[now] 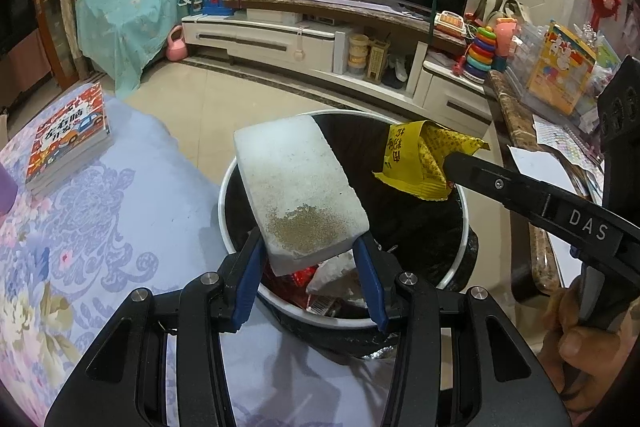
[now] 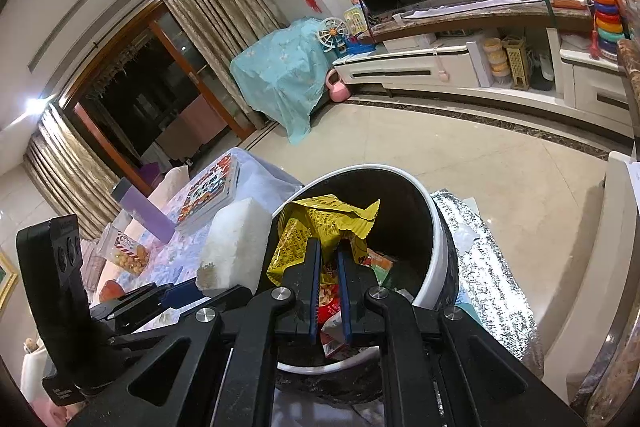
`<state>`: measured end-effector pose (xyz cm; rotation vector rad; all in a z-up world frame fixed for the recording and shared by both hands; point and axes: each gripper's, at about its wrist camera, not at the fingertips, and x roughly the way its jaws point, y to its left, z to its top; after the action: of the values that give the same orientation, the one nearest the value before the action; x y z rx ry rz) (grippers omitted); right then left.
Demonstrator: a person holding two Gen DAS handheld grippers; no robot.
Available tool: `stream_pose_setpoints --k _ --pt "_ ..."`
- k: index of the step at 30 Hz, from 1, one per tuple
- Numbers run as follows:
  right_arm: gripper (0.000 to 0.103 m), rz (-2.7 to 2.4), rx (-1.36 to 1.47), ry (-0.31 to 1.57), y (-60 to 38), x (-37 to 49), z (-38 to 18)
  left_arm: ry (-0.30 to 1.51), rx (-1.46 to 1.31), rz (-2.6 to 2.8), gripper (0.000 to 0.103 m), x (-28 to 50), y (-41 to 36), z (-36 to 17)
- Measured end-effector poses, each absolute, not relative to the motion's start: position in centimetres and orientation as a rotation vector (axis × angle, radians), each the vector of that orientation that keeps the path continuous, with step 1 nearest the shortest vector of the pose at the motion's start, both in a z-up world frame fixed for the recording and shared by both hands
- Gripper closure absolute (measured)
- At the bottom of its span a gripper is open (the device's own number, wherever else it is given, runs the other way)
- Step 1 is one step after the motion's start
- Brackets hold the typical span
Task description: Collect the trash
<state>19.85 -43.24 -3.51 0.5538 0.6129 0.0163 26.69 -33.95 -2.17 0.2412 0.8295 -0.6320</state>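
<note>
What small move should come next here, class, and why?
Probably open the right gripper to drop the yellow wrapper: it hangs over the trash bin, which already holds litter. The left gripper holds its white foam block over the bin too, and could release after.

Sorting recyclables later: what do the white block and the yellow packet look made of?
White block: likely expanded foam, with a matte, grainy surface, thick, with a brownish stain.
Yellow packet: seemingly thin plastic or foil film, glossy, crinkled, with printed text.
Both are held over the trash bin.
</note>
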Motion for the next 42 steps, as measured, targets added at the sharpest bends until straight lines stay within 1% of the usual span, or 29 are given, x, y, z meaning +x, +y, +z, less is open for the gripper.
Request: stream_pose_setpoints --k 7,10,11,13,17,19,20,21,22,24,25,27,28,29,30,32,37,42 --pt "0.095 0.012 0.545 0.622 -42.9 20.4 -3.4 0.835 0.244 -0.628 0.059 26.9 -34.0 -2.2" --pt "0.095 0.012 0.544 0.627 -42.8 20.6 -3.4 0.841 0.247 -0.628 0.057 27.0 -34.1 -2.2" --pt "0.094 0.013 0.543 0.629 -42.7 20.7 -3.3 0.844 0.249 -0.627 0.057 27.1 -34.1 -2.2" --pt "0.090 0.012 0.542 0.634 -42.7 20.8 -3.3 0.855 0.248 -0.627 0.054 27.2 -34.1 -2.3" --pt "0.089 0.009 0.537 0.642 -42.5 20.9 -3.3 0.855 0.242 -0.624 0.050 27.2 -33.7 -2.1" --pt "0.085 0.004 0.544 0.635 -42.5 20.7 -3.2 0.848 0.232 -0.622 0.049 27.0 -33.2 -1.8" --pt "0.079 0.003 0.546 0.631 -42.6 20.5 -3.2 0.843 0.229 -0.618 0.048 26.9 -32.9 -1.6" --pt "0.071 -0.001 0.551 0.624 -42.6 20.3 -3.1 0.839 0.224 -0.617 0.046 26.8 -32.7 -1.5" --pt "0.068 -0.004 0.557 0.616 -42.6 19.9 -3.0 0.834 0.216 -0.615 0.044 26.7 -32.3 -1.4" --pt "0.052 -0.006 0.563 0.601 -42.7 19.5 -2.7 0.825 0.206 -0.608 0.044 26.3 -31.5 -1.2" --pt "0.049 -0.006 0.565 0.594 -42.6 19.1 -2.6 0.820 0.201 -0.605 0.044 26.1 -31.2 -1.1" --pt "0.033 -0.003 0.572 0.583 -42.4 18.4 -2.3 0.811 0.183 -0.599 0.042 25.5 -30.3 -0.8" --pt "0.028 -0.004 0.575 0.578 -42.3 18.2 -2.1 0.806 0.169 -0.591 0.041 25.1 -29.6 -0.7" --pt "0.019 -0.010 0.578 0.569 -42.1 17.7 -2.0 0.804 0.159 -0.587 0.040 24.9 -29.3 -0.6" --pt "0.013 -0.017 0.581 0.562 -41.9 17.3 -1.8 0.801 0.144 -0.584 0.038 24.6 -28.6 -0.6" --pt "0.007 -0.025 0.592 0.547 -41.7 16.5 -1.6 0.796 0.111 -0.572 0.036 23.8 -27.3 -0.6" --pt "0.007 -0.036 0.592 0.526 -40.3 14.7 -1.2 0.786 0.040 -0.540 0.032 21.5 -23.9 -0.9" --pt "0.004 -0.037 0.568 0.508 -37.9 12.7 -1.4 0.761 -0.012 -0.495 0.032 19.0 -20.3 -1.4"
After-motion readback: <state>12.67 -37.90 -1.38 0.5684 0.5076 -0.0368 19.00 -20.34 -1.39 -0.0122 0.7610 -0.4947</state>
